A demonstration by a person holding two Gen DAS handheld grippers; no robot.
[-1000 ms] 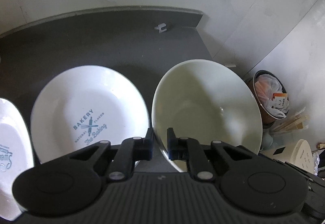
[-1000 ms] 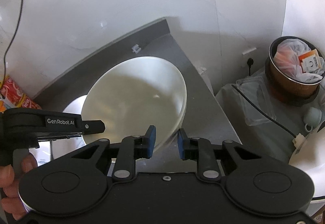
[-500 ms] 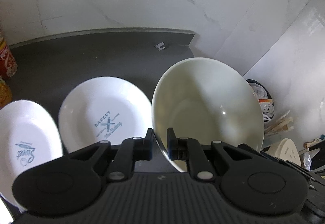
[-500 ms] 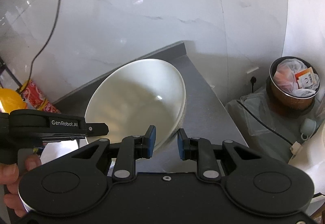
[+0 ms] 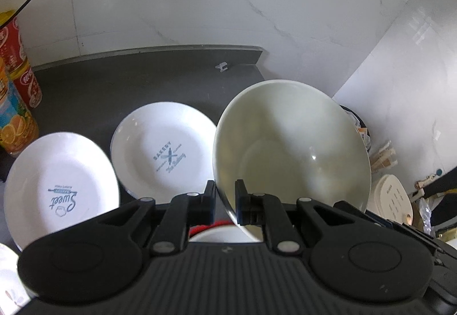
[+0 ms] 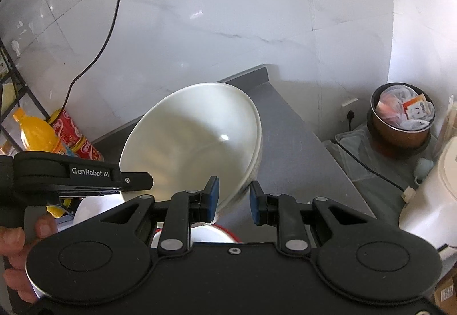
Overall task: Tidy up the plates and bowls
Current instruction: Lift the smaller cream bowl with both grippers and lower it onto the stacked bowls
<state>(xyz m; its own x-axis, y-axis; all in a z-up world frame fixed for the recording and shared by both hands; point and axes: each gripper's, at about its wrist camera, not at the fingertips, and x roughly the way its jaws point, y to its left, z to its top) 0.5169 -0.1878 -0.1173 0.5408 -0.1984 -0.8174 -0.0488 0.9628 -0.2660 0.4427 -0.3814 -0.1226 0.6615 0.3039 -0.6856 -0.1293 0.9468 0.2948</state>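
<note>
Left gripper: While the cream bowl [image 5: 291,155] stood tilted in the air with its hollow facing the camera, the left gripper [image 5: 224,202] was closed on the bowl's near rim, one finger outside the wall and one inside.
Right gripper: The right gripper [image 6: 233,202] sat at the bowl's [image 6: 197,140] lower edge with its blue-padded fingers [image 6: 212,199] on either side of the rim; a gap showed at the right pad, so whether it actually gripped could not be told.
Hand: In the right wrist view a hand [image 6: 17,246] wrapped the handle of the left gripper [image 6: 71,176], which reached in level from the left toward the bowl.
Bowl under the grippers: Just below the held bowl, a red-rimmed bowl [image 5: 225,235] peeked out between the left gripper's fingers, mostly hidden.
Bowls counted: Two, one cream and held, one red-rimmed on the counter.
Plates counted: Two printed white plates lay flat on the dark countertop [image 5: 137,80], the "Sweet" plate [image 5: 61,186] nearer at the left and the "Bakery" plate [image 5: 162,149] beyond it, just beside the held bowl; they lay close together.
Left edge: A white object [image 5: 8,277] showed at the lower left corner, too cut off to identify.
Bottles counted: Two, an orange drink bottle [image 5: 14,126] and a red-labelled bottle [image 5: 24,72], stood at the counter's far left.
Far back: A small white clip [image 5: 222,67] lay near the marble wall [image 5: 228,0].
Off the counter: A waste bin [image 6: 402,120] with a plastic liner sat on the floor to the right.
</note>
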